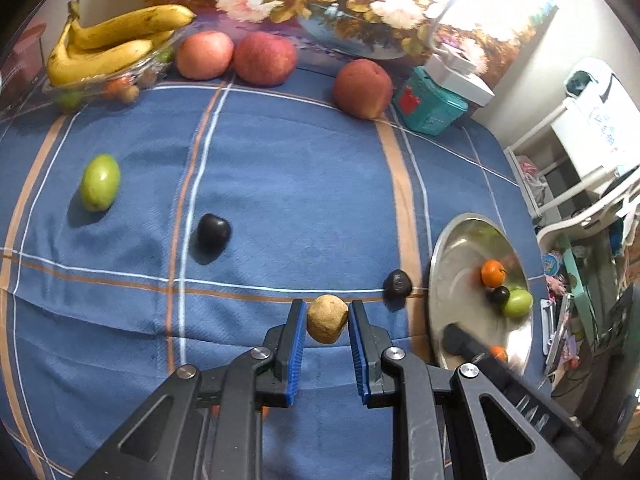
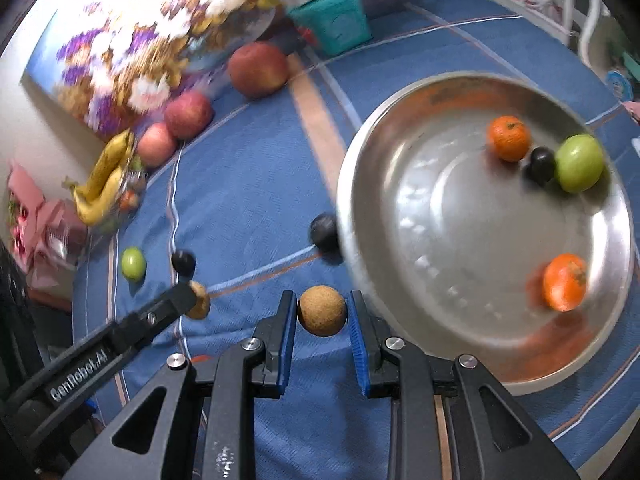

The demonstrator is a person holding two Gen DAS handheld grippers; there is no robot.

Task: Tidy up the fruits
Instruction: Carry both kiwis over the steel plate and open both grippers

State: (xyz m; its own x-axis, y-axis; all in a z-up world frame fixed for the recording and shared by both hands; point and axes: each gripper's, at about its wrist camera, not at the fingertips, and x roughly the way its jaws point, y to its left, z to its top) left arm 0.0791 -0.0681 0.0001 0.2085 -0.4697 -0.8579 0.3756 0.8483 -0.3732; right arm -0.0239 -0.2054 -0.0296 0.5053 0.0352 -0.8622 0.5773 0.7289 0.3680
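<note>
While both grippers hung above the blue checked bedspread [image 1: 280, 184], the left gripper [image 1: 327, 320] was clamped on a small tan fruit [image 1: 326, 319] and the right gripper [image 2: 322, 311] on a rounder brown fruit [image 2: 322, 310], each pinched across its middle. Both looked light, firm and rough-skinned, likely to roll if dropped. The steel bowl [image 2: 384, 216] near the bedspread's right edge had open room beside its oranges.

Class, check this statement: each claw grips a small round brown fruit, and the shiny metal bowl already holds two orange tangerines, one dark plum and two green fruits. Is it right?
One detail is wrong. The shiny metal bowl holds only one green fruit, beside the dark plum and two orange tangerines; the right wrist view shows it. The second green fruit lies on the blue cloth.
</note>
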